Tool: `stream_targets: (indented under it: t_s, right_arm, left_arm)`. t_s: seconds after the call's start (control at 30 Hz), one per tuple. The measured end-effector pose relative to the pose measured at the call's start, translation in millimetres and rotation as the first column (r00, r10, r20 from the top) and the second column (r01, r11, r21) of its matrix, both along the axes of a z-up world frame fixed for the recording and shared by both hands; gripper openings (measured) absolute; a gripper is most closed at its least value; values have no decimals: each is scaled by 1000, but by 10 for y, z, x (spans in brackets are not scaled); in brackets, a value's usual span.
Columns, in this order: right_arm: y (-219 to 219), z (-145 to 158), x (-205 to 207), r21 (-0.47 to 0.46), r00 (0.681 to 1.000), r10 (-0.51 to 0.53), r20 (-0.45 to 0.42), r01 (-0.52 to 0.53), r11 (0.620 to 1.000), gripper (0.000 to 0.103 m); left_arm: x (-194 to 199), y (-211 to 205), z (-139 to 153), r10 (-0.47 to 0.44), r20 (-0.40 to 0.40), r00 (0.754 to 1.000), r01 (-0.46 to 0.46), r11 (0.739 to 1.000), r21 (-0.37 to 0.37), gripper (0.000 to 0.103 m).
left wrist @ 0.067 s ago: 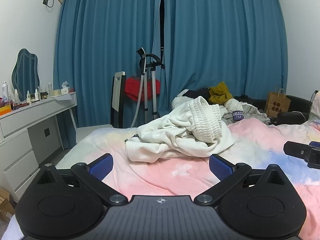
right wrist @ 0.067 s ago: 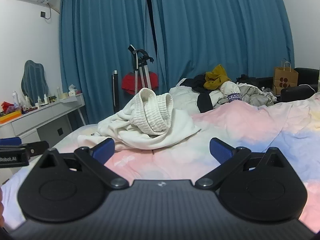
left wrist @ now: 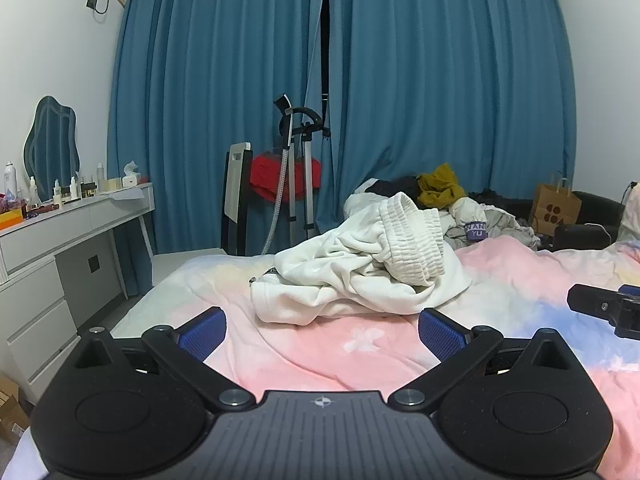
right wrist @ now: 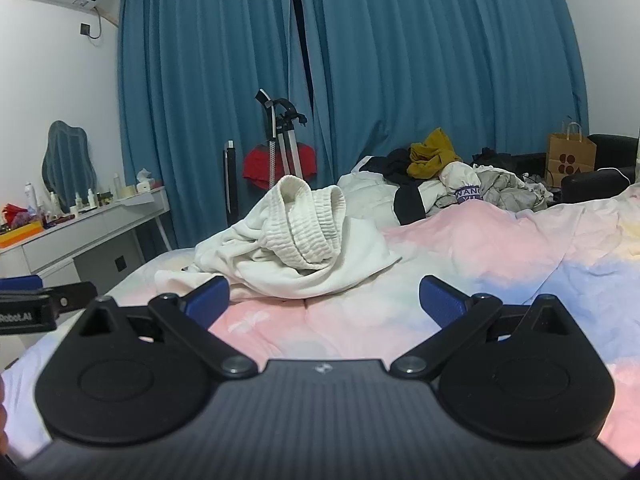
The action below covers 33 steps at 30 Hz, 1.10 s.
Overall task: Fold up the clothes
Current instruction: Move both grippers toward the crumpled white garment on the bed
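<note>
Both jaws stand wide apart and grip nothing: your left gripper (left wrist: 322,330) hangs over the pink part of the bedspread (left wrist: 520,272) with its blue pads (left wrist: 202,334) short of the crumpled white garment (left wrist: 360,276), and your right gripper (right wrist: 324,306) does the same from a spot further right, its blue pads (right wrist: 440,304) also clear of the cloth. You have the white garment (right wrist: 296,248) lying in a loose heap on the bed, near the left edge and just beyond both sets of fingertips, with its ribbed cuff or waistband (left wrist: 412,240) flopped up on top, open end facing you. From the left wrist view you can see your right gripper's tip (left wrist: 600,308) at the right edge, low over the blue patch of the spread; from the right wrist view the left gripper (right wrist: 36,304) pokes in from the left edge. Farther back on the bed lies a pile of other clothes (right wrist: 440,176), a mustard piece on top and black and grey ones beside it. A brown paper bag (right wrist: 570,156) stands at the far right, a red garment steamer (left wrist: 292,168) stands before the blue curtains (left wrist: 420,80), and a white dresser (left wrist: 60,236) with bottles and a wavy mirror (left wrist: 52,144) runs along the left wall.
</note>
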State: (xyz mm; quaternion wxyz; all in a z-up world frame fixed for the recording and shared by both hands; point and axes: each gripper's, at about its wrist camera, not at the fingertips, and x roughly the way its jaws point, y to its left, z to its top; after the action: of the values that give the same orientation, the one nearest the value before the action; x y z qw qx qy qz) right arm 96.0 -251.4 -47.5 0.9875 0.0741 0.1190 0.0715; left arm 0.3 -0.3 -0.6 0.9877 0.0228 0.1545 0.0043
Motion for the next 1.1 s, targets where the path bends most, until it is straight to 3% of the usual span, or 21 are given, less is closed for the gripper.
stream_targets:
  t_s: [0.7,1.1]
  right_arm:
    - [-86,-111,-22,11,1000,12,-21,-12,1000,103]
    - [-51,57,-1,42,1000,-2,0,2,999,103]
  left_arm:
    - [-58,33,-84,4,-18,1000,-3,1000,22,103]
    - [-155,25,-17,-13,-7,1000,13,1000,4,103]
